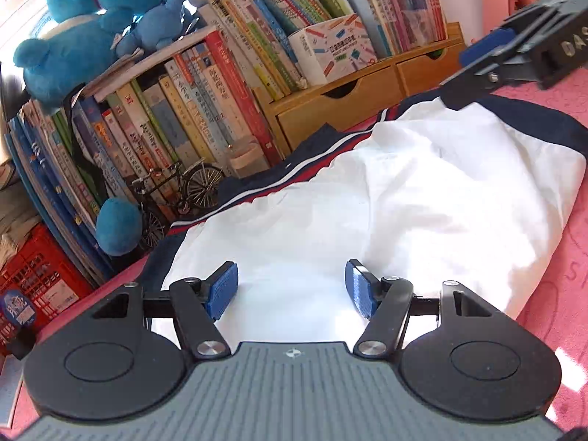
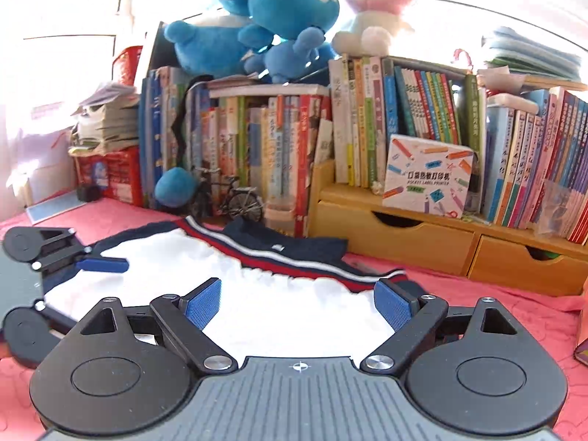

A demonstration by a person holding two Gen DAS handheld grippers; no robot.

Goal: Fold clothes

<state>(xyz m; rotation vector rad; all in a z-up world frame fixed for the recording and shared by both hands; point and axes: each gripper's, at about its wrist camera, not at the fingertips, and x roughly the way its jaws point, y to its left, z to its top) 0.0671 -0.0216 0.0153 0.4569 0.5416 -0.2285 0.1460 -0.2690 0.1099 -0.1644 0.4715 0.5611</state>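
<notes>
- The white and navy shirt (image 1: 367,202) lies on the pink table (image 1: 551,294).
- Left claw (image 1: 290,288) and right claw (image 2: 297,303) are wide open, holding nothing.
- Grabbing one layer could undo the fold.

a pink patterned cloth (image 2: 477,316) covers the surface. along its far side stand rows of upright books (image 2: 257,147), some on a low wooden shelf with two drawers (image 2: 397,242). blue plush toys (image 2: 257,36) and a pink and white one (image 2: 378,3) sit on top of the books. a small model bicycle (image 2: 235,198) stands before the books, and a red crate (image 1: 33,275) with a stack of papers (image 2: 106,125) sits at the left end. very bright light washes out the wall behind, perhaps from a window.
</notes>
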